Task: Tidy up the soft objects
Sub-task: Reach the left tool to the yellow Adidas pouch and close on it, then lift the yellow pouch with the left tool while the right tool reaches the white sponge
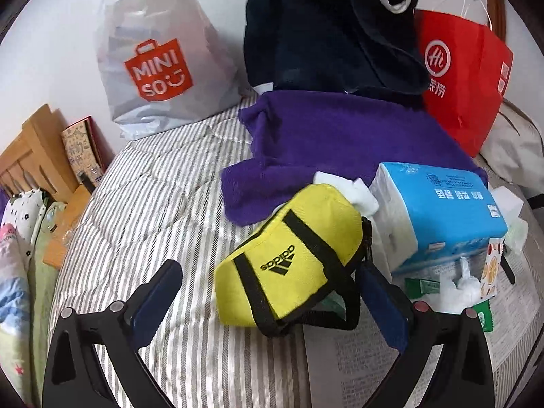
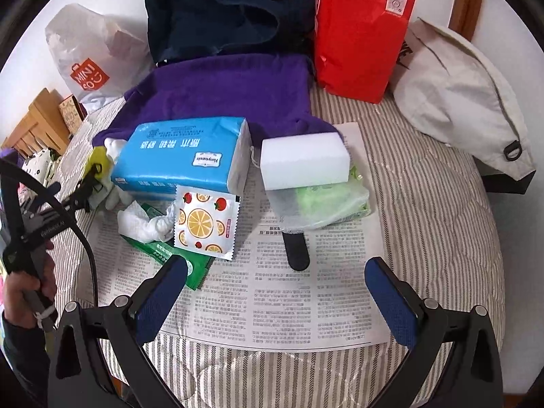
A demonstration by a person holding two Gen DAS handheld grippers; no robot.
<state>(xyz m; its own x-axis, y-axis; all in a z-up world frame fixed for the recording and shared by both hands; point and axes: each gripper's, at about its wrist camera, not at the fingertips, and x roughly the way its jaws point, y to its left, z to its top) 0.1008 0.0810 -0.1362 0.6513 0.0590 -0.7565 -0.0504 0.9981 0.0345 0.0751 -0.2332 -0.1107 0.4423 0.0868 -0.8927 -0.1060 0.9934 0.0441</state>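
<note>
Yellow bag [image 1: 289, 258] between left claw [image 1: 268, 292] fingers

Glossy plastic tissue pack [image 2: 180, 159], matt purple cloth towel [image 2: 224, 95], yellow canvas pouch [image 1: 289, 258], newsprint sheet [image 2: 282, 292].

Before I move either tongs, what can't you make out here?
- White shopping bag: contents hidden by cloudy plastic, both views.
- Navy bag: top cut off in the right wrist view.
- Black handle: its head is covered by a mesh pouch.
- Newspaper: print too small to read.

One yellow pouch [image 1: 289, 258], one tissue pack [image 2: 180, 156], one sponge [image 2: 304, 158], three bags [image 1: 153, 54].
</note>
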